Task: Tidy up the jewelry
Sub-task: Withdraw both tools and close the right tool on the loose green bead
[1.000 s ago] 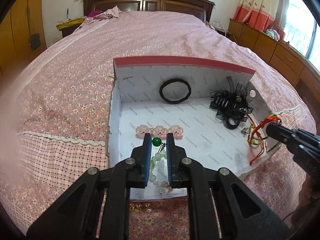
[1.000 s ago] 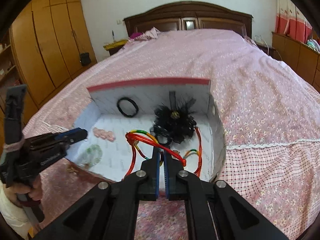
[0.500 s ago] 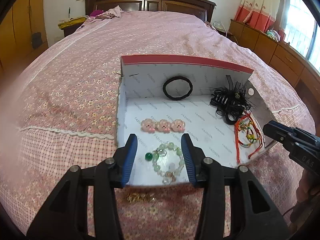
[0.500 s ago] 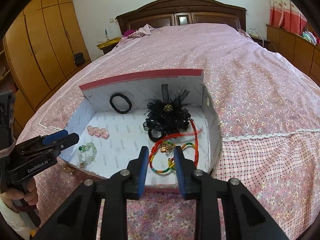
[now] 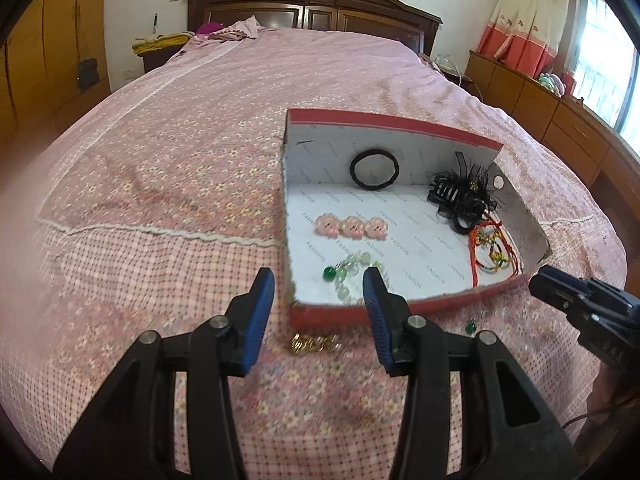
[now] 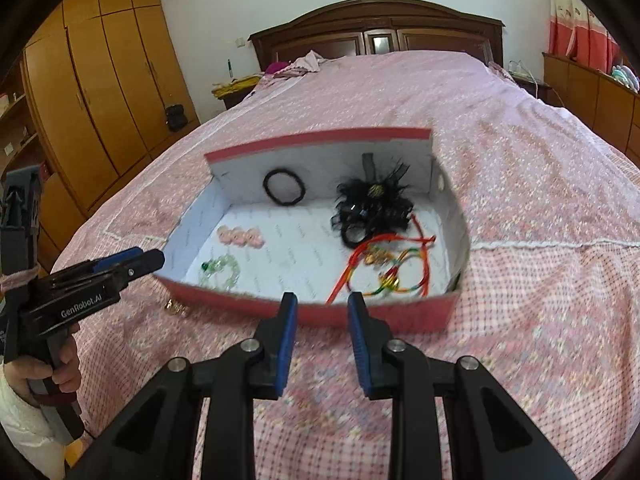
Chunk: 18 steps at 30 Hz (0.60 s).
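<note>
We have let go and drawn back from the red box (image 5: 400, 122) on the bed (image 5: 200, 160). Red cord bracelets (image 6: 384, 268) lie at its near right corner, the green bead bracelet (image 5: 352, 272) near left. Left gripper (image 5: 318, 312) and right gripper (image 6: 322, 336) hang open, empty. The gold piece (image 5: 314, 344) beside the near edge likely comes next.

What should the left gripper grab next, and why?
Probably the gold trinket on the bedspread. It lies outside the box, just in front of its near wall, and the left gripper is open and empty right above it. A small green piece also waits outside.
</note>
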Available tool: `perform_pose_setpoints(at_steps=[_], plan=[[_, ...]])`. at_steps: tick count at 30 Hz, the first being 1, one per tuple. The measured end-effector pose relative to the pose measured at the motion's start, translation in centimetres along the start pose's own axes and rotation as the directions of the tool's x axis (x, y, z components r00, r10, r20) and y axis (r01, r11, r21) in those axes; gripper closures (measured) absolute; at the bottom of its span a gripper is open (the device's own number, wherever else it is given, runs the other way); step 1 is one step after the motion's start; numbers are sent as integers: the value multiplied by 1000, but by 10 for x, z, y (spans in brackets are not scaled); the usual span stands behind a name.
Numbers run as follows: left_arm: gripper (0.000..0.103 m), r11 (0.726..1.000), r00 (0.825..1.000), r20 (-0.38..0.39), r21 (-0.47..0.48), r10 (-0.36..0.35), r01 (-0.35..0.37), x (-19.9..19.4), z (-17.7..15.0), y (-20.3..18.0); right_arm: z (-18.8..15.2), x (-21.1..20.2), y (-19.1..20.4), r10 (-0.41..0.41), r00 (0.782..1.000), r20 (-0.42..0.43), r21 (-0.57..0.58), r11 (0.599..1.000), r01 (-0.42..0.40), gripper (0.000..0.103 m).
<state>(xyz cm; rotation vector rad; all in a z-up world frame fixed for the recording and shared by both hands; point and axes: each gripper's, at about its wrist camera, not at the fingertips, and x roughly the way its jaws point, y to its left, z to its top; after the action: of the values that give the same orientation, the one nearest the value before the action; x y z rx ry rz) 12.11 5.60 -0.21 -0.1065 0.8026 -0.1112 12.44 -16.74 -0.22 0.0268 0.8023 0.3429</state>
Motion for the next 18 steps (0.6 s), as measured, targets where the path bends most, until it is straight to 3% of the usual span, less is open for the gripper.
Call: perform_pose_setpoints(at_steps=[18], plan=[[65,999,999,-48,-26,23,-25,7,-29,20,-26,42,31,11,992,-123,-65,998,-19,75]])
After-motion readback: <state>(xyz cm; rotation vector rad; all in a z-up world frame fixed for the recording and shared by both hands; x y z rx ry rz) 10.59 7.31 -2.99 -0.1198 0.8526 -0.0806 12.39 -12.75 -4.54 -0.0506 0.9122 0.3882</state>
